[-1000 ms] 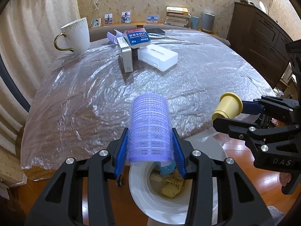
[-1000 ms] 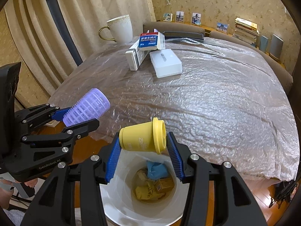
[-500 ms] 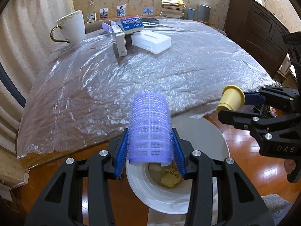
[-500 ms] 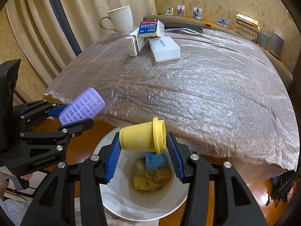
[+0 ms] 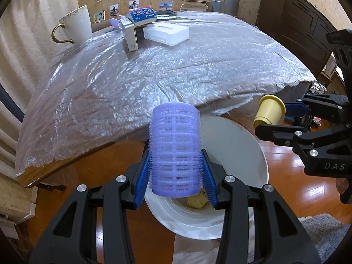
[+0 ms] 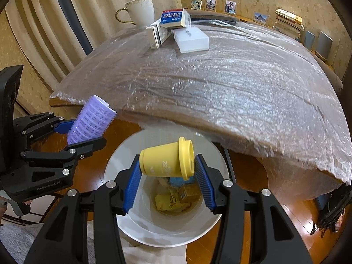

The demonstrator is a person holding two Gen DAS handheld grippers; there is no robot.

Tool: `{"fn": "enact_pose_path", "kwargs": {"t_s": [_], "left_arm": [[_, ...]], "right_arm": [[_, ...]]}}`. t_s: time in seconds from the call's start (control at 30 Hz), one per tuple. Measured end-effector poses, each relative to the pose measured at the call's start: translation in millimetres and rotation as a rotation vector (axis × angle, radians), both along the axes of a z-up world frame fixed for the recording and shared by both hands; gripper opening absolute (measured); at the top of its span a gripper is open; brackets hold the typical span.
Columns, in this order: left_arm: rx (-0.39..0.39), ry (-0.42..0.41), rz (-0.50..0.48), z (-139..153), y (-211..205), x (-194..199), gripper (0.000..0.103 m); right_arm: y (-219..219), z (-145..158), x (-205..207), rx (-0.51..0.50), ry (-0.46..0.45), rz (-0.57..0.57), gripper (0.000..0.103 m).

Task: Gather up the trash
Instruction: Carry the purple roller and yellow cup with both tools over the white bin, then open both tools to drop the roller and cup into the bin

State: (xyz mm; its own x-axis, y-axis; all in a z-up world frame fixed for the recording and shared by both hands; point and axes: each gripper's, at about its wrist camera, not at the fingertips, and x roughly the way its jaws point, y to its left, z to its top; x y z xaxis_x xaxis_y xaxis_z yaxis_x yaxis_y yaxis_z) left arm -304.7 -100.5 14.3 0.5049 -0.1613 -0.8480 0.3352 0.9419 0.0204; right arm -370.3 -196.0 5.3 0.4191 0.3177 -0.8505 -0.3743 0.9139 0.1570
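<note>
Both grippers are loaded right above the white bin [image 6: 123, 154]: left gripper [image 5: 176, 173] clamps a purple hair roller [image 5: 175, 149], right gripper [image 6: 167, 173] squeezes a small yellow cup [image 6: 167, 161] sideways, just off the plastic-covered worktop [image 6: 220, 83] edge

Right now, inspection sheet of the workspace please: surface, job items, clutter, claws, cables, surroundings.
Surface: table under crinkled clear plastic sheet; wood floor below.
Job's things: purple hair roller and yellow cup, both held above the white bin; bin already holds yellow and blue scraps.
Clutter: white mug, medicine boxes, white flat box at the far table edge.
Claws: left claw shut on the roller; right claw shut on the cup, which lies on its side.
Cables: nothing seen.
Surroundings: curtains, photo cards, book stack, dark cabinet.
</note>
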Motion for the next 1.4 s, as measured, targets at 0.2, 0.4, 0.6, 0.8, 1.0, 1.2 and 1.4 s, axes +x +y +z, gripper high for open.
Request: {"fn": "enact_pose_path", "kwargs": {"t_s": [0.2,0.4,0.6,0.8,1.0,1.2,1.4], "left_arm": [[-0.005,0.016,-0.007,-4.6,-2.0,-4.7,0.045],[-0.008,0.047,-0.009,-13.4,-1.8,-6.5,0.045],[0.013,0.073,-0.006,-27.2,-1.8,-7.9,0.045],[0.032,0.100,-0.009,-40.2,-3.9,-6.1,0.045],[0.040,0.122,-0.005,-50.6,-4.5,-4.8,0.045],[0.046,0.140,-0.007,-58.9,-6.4,0.1,0.045],[0.058,0.162,-0.007,-70.3,-5.8,9.2,0.045]], "right_arm": [[0.4,-5.7,-3.3,0.001,0.014,0.000,0.048],[0.9,-14.4,-3.9,0.001,0.036,0.002,0.048],[0.9,-24.7,-4.8,-0.007,0.060,0.002,0.048],[1.3,-36.0,-3.7,-0.019,0.087,0.002,0.048],[4.7,-46.0,-2.1,-0.029,0.106,0.005,0.048],[7.0,-53.0,3.3,-0.041,0.122,0.005,0.048],[12.5,-61.0,9.8,-0.051,0.143,0.008,0.048]]}}
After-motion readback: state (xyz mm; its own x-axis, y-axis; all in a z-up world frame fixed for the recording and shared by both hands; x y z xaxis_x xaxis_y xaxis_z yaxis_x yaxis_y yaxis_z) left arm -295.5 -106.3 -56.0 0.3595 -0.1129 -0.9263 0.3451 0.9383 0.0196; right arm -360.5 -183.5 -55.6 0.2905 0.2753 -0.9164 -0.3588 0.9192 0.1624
